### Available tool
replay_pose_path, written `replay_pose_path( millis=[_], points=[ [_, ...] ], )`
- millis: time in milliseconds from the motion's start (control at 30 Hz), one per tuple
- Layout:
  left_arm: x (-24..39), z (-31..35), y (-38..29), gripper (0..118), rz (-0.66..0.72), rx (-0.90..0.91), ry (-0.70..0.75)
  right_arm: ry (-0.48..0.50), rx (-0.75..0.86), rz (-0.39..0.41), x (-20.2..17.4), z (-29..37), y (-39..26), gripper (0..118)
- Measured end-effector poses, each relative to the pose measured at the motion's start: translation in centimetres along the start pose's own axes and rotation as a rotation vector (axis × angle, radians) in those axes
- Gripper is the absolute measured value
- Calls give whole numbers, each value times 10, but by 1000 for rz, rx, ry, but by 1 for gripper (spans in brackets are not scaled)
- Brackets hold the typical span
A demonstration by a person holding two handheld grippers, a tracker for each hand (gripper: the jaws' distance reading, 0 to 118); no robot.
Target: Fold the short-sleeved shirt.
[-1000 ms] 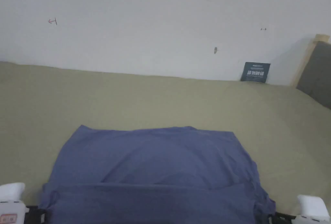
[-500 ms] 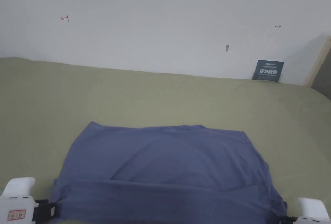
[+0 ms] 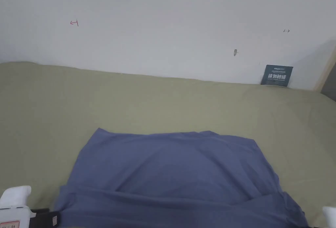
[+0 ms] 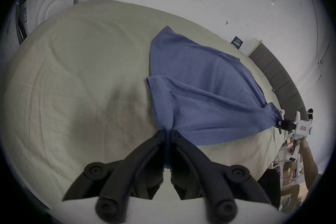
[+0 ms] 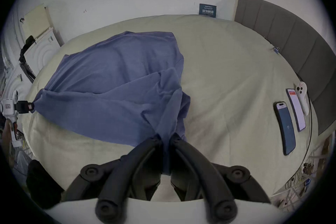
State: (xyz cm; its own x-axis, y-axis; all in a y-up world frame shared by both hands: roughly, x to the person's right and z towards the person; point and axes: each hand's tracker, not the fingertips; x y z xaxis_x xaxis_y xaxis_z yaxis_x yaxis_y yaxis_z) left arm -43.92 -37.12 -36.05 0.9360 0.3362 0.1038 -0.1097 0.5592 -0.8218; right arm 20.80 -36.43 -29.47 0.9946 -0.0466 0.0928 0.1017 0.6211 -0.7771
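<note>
- Left gripper (image 4: 167, 132) has its two black jaws pinched tight on a bunched corner of the blue shirt (image 4: 198, 89), cloth squeezed right between the tips.
- Right gripper (image 5: 166, 137) is doing the same on its side — jaws pressed together with a gathered tuck of the shirt (image 5: 116, 82) running down between them.
- From the head view the shirt (image 3: 174, 172) is spread across the near half of the bed, a fold line running across it close to the near edge, its far edge lying flat on the sheet.
- The bed (image 3: 164, 103) wears a pale olive-green sheet, lightly creased.
- On the right side of the bed lie two phones (image 5: 285, 126), side by side, and a white controller (image 5: 302, 95) just beyond them.
- A grey padded headboard (image 5: 291, 37) curves along that side.
- Behind the bed — a plain white wall (image 3: 164, 25) with small pen marks, too tiny to read.
- A dark card (image 3: 277, 76) leans against the wall at the sheet's far edge; its print is blurred.
</note>
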Motion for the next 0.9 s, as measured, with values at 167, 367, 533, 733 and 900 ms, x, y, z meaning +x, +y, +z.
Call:
replay_pose_path(
  millis=[167, 367, 533, 733, 900],
  points=[
    [-9, -1, -14, 6, 5, -36, -4, 6, -32, 5, 3, 2, -13, 9],
    [-14, 1, -22, 6, 17, -47, -11, 6, -48, -8, 8, -1, -21, 9],
    [-13, 5, -26, 6, 7, -52, -20, 3, -63, 7, 8, 0, -23, 9],
    [-7, -1, -22, 52, -22, -67, 19, 13, -106, -10, 8, -6, -21, 35],
    [-4, 40, 3, 97, 30, 67, -46, 21, -7, 11, 7, 26, 0, 90]
  ],
)
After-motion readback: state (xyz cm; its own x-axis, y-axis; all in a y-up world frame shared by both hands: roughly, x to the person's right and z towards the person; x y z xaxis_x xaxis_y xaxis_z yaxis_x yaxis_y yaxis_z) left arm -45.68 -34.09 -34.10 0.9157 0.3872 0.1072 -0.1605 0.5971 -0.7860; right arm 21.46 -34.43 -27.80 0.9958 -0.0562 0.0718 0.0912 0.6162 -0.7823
